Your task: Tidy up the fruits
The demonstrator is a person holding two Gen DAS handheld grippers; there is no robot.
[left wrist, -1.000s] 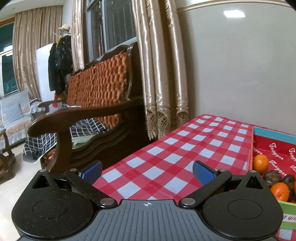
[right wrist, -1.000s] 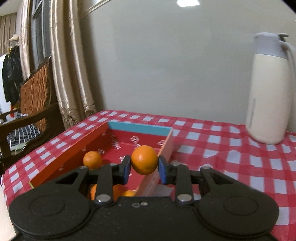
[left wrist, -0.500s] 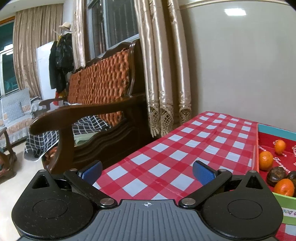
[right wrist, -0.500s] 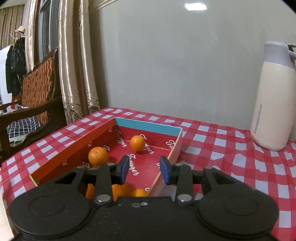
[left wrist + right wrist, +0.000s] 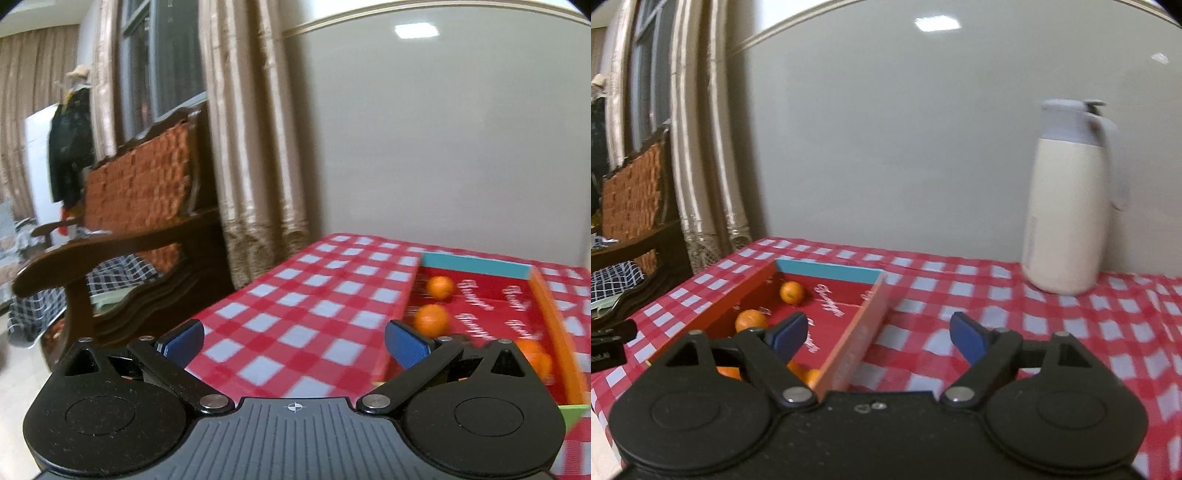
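A shallow red box [image 5: 849, 341] with a blue far wall lies on the checked tablecloth and holds several oranges. One orange [image 5: 791, 292] rests near the far wall, another orange [image 5: 750, 320] nearer. My right gripper [image 5: 879, 336] hovers over the box's right wall, its jaws opening wide with nothing between them. In the left wrist view the red box [image 5: 554, 332] is at the right, with the far orange [image 5: 439, 287] and the nearer orange [image 5: 431, 320] blurred. My left gripper [image 5: 293, 341] stands open and empty over the cloth left of the box.
A tall cream thermos jug [image 5: 1067, 206] stands at the back right by the wall. A wooden bench [image 5: 122, 236] and curtains [image 5: 251, 147] border the table's left edge. Part of the other gripper [image 5: 609, 343] shows at the left edge.
My right gripper let go of the orange, which now lies in the box by the far wall, and its jaws spread wide. Both views swung, bringing more of the box into the left view.
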